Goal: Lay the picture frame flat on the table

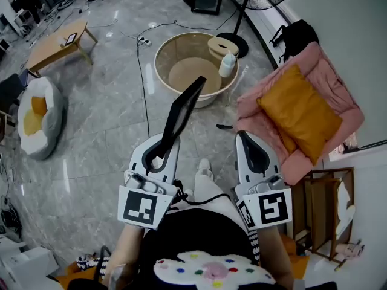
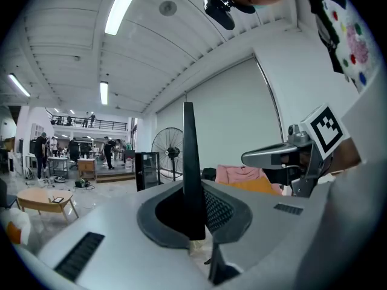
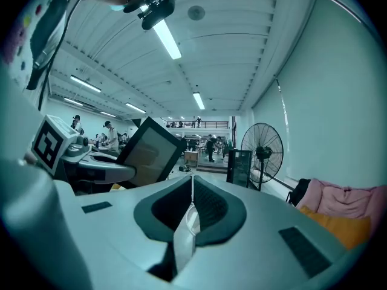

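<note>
A black picture frame (image 1: 184, 110) sticks up and away from my left gripper (image 1: 163, 142), which is shut on the frame's lower edge. In the left gripper view the frame (image 2: 189, 168) shows edge-on as a dark upright bar between the pads. My right gripper (image 1: 244, 139) hovers beside it on the right, shut with nothing in it. In the right gripper view its jaws (image 3: 191, 183) meet in a thin line, and the frame (image 3: 151, 153) shows at the left with its glass face towards me. Both grippers hang in the air above the grey floor.
A round beige tub-like table (image 1: 175, 47) with a white bottle (image 1: 227, 65) stands ahead. A pink armchair (image 1: 338, 83) with an orange cushion (image 1: 299, 113) is at the right, a standing fan (image 1: 239, 41) behind. A low wooden table (image 1: 54, 44) and a beanbag (image 1: 51, 122) lie far left.
</note>
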Demonstrator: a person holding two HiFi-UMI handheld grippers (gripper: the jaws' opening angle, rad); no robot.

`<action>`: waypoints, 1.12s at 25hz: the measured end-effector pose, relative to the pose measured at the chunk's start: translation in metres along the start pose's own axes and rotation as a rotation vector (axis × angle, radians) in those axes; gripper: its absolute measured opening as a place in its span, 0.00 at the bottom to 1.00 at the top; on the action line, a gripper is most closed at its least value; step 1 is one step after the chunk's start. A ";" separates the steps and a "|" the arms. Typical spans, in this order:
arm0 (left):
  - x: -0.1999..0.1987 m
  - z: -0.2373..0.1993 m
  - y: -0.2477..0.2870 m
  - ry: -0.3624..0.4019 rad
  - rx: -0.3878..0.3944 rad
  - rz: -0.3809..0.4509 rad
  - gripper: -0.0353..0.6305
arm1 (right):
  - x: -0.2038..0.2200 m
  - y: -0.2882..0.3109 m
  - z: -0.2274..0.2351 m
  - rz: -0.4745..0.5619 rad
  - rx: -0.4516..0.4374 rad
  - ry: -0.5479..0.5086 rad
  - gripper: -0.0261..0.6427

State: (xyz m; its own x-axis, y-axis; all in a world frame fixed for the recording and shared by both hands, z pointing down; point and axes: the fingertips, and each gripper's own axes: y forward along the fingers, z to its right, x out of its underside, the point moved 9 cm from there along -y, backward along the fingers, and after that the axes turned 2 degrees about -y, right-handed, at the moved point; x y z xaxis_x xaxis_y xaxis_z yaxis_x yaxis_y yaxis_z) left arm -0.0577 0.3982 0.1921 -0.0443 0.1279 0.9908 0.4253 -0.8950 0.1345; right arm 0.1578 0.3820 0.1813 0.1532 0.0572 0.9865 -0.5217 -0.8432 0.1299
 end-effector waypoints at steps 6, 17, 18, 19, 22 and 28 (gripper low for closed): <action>-0.001 -0.014 0.022 0.006 -0.004 -0.004 0.11 | 0.004 0.025 0.015 -0.007 0.001 -0.017 0.09; -0.012 -0.063 0.118 -0.024 -0.094 -0.004 0.11 | 0.007 0.140 0.077 -0.028 -0.091 -0.075 0.09; -0.014 -0.069 0.129 -0.028 -0.105 0.000 0.11 | 0.006 0.153 0.084 -0.026 -0.103 -0.076 0.09; -0.015 -0.074 0.139 -0.034 -0.114 0.003 0.11 | 0.005 0.165 0.090 -0.025 -0.115 -0.078 0.09; -0.018 -0.089 0.172 -0.042 -0.129 -0.003 0.11 | 0.002 0.203 0.112 -0.028 -0.143 -0.090 0.09; -0.027 -0.113 0.227 -0.047 -0.156 -0.009 0.11 | -0.004 0.262 0.152 -0.021 -0.158 -0.079 0.09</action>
State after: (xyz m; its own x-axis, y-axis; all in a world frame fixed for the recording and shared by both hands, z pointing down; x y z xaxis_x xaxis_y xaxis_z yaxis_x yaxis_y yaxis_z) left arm -0.0621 0.1428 0.1977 -0.0039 0.1522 0.9883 0.2797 -0.9487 0.1472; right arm 0.1483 0.0799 0.1962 0.2276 0.0260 0.9734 -0.6421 -0.7475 0.1701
